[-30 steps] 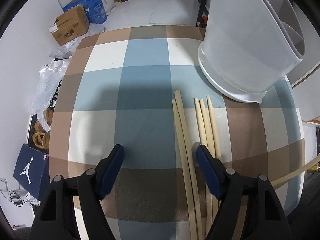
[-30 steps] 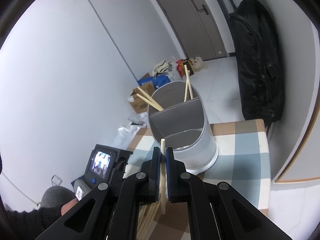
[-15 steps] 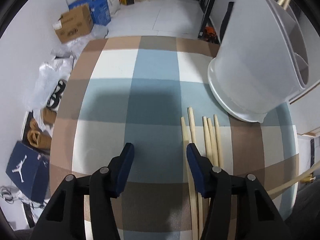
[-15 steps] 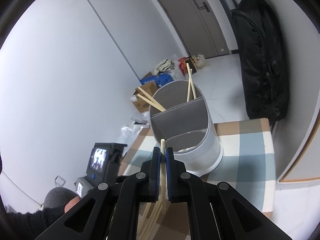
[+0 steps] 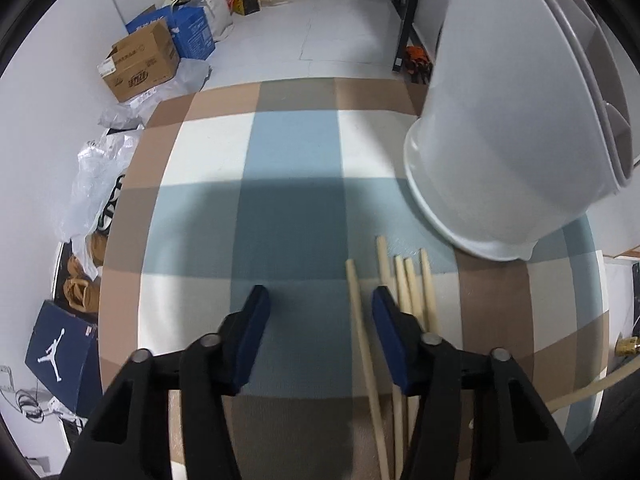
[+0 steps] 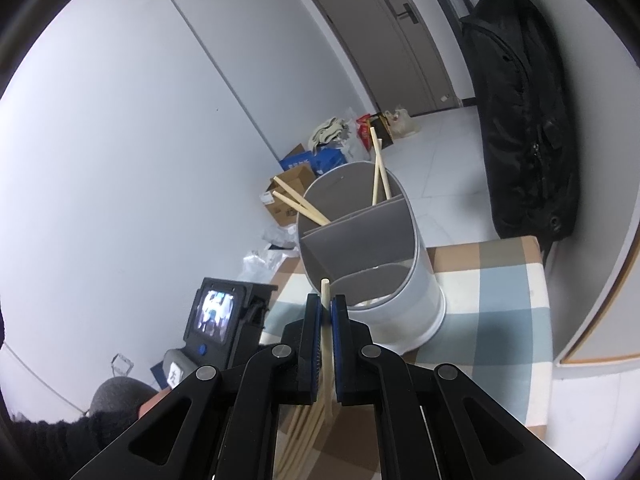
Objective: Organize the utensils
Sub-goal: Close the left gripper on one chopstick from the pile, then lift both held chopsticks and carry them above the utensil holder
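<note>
My left tool point(image 5: 318, 332) closing round leftmost chopstick point(image 5: 357, 304) on table point(image 5: 280, 152); centre it, pads not yet touching. Right tool point(image 6: 326, 320) clamped on chopstick point(image 6: 326, 292), aim at holder point(image 6: 400, 304).

1. We see a tablecloth point(image 5: 292, 152) checked in pale blue, tan, cream and grey-brown squares.
2. The utensil holder point(image 5: 500, 128) is white outside; from the right wrist view its dividers point(image 6: 360, 224) look grey.
3. The chopsticks point(image 5: 416, 284) lying on the cloth are pale, creamy wood, as is the single chopstick point(image 6: 327, 320) between the right gripper's pads.
4. Both the left gripper point(image 5: 318, 300) and the right gripper point(image 6: 327, 308) have black bodies and dark blue pads.
5. On the pale grey floor point(image 5: 340, 28) we see a brown cardboard box point(image 5: 140, 60), a bright blue box point(image 5: 192, 32), and a navy box point(image 5: 60, 352) with a white figure printed on it.
6. The door point(image 6: 372, 36) is grey-brown; a black bag point(image 6: 520, 112) hangs beside it.
</note>
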Demonstrator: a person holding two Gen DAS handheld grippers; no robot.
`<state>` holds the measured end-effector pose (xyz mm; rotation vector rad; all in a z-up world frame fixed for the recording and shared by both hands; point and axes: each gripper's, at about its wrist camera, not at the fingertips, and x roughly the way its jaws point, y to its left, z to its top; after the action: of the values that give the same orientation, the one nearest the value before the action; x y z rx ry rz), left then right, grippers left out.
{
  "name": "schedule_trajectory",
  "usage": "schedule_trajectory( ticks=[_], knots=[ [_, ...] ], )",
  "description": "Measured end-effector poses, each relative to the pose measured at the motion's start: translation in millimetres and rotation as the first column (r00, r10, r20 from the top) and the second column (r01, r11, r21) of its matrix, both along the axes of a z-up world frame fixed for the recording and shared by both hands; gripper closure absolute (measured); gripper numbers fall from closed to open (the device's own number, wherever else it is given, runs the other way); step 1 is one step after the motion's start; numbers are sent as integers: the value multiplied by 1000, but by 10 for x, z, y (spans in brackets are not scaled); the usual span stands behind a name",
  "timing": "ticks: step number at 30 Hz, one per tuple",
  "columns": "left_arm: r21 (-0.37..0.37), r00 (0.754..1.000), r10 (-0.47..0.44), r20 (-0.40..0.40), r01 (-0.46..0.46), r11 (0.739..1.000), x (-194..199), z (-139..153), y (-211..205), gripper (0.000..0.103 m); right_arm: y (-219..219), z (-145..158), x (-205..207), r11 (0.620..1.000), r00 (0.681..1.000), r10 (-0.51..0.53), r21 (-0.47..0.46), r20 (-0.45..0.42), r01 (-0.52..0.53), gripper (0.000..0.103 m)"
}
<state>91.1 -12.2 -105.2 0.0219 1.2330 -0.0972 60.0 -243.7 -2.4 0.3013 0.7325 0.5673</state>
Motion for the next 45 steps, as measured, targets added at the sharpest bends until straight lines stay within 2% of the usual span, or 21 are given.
schedule_trajectory(
  ticks=[1,2,3,4,8,12,21,28,35,45],
  knots=[
    [-3,1000,-11,4,11,1000,-7,8,-23,79,0,-6,6,1000,1000,0,-2,-2,0,98],
    [-9,1000,-23,6,23,1000,-19,18,-42,85,0,-12,11,1000,1000,0,-3,-4,0,98],
    [-10,999,-38,10,38,999,-29,20,-69,97,0,-17,18,1000,1000,-1,-5,-7,1,98],
    [-16,999,-46,11,46,999,-40,19,-89,101,-3,-22,27,1000,1000,-3,-5,-9,3,98],
    [-65,999,-28,18,30,997,-38,50,-27,102,-20,-34,54,1000,1000,-15,-9,-13,15,98],
    [-88,996,8,87,0,996,-96,233,37,102,-26,-23,40,1000,1000,-19,-12,-11,19,98],
    [-144,961,30,274,10,990,-463,833,73,102,18,64,-92,1000,999,-16,-17,47,17,98],
    [-151,931,21,363,36,988,-471,1076,141,102,73,164,-187,999,997,-31,-17,74,33,98],
    [-159,905,-2,425,77,984,-561,1362,143,103,147,419,-192,999,992,-27,-32,127,31,99],
    [-190,870,-13,493,122,974,-518,1882,153,103,172,964,-1,997,976,-28,-64,216,43,99]
  ],
)
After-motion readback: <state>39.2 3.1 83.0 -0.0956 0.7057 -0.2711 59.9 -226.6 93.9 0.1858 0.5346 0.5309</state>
